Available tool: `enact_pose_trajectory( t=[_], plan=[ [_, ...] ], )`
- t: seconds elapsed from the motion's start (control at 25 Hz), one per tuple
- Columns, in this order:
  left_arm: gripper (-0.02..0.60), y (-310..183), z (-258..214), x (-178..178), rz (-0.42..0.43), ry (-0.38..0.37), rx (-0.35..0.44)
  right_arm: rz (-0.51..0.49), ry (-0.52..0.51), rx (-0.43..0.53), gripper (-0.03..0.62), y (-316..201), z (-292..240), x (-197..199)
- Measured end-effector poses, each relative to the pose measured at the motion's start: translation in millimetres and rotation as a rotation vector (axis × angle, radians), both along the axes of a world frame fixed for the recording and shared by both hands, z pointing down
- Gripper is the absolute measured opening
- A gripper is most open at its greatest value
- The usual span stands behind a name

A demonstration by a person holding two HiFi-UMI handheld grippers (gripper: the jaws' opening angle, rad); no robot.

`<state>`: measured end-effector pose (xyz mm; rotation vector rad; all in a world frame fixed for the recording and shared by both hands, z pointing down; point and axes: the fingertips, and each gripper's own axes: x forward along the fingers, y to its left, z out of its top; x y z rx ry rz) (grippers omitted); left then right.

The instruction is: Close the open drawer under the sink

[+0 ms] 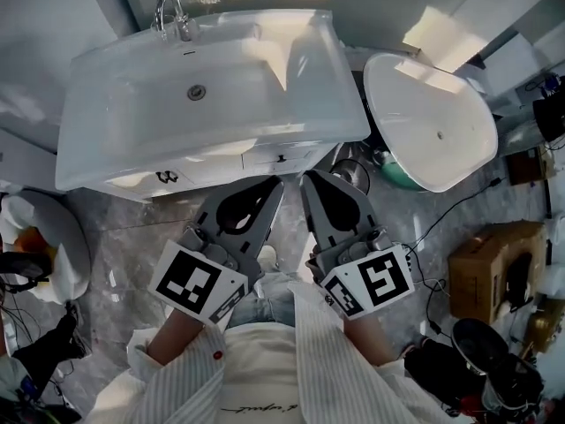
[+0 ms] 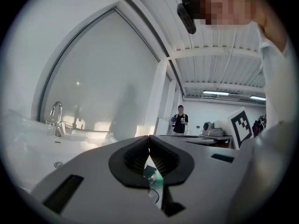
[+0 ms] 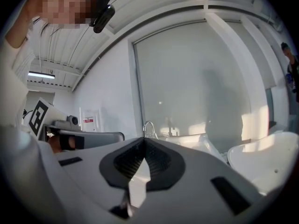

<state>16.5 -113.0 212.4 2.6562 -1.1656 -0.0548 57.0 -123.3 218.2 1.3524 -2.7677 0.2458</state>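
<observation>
A white sink (image 1: pixel 132 122) with a chrome faucet (image 1: pixel 172 11) fills the upper head view. Below its front rim a white drawer front (image 1: pixel 296 155) with a small dark handle shows as a narrow strip. How far it stands out I cannot tell. My left gripper (image 1: pixel 275 184) and right gripper (image 1: pixel 309 177) are side by side just in front of that strip, tips pointing at it. Both are shut with nothing between the jaws. In the left gripper view the left gripper (image 2: pixel 149 138) points up and over the sink. The right gripper (image 3: pixel 144 140) does the same in the right gripper view.
A second cabinet front with a dark handle (image 1: pixel 166 177) lies to the left. A white oval basin (image 1: pixel 459 148) stands right of the sink, with a metal bowl (image 1: pixel 353 173) and a green object (image 1: pixel 397 173) beneath. A cardboard box (image 1: pixel 494 268) and cables litter the floor at right.
</observation>
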Motion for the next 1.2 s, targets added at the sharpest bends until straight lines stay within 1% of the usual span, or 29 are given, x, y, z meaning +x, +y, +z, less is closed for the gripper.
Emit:
enact_pose_trajectory(
  t=[0.56, 0.88, 1.2],
  plan=[
    [0.015, -5.1, -7.2, 3.6, 0.018, 0.0, 0.024, -0.007, 0.01, -0.005, 0.009, -5.3, 2.7, -2.5],
    [0.015, -5.2, -7.1, -0.4, 0.015, 0.001, 0.031, -0.037, 0.015, -0.011, 0.009, -4.2, 5.1, -11.7],
    [0.015, -6.4, -7.7, -7.7, 0.002, 0.003, 0.035, -0.027, 0.025, -0.011, 0.009, -4.1, 6.3, -13.8]
  ],
)
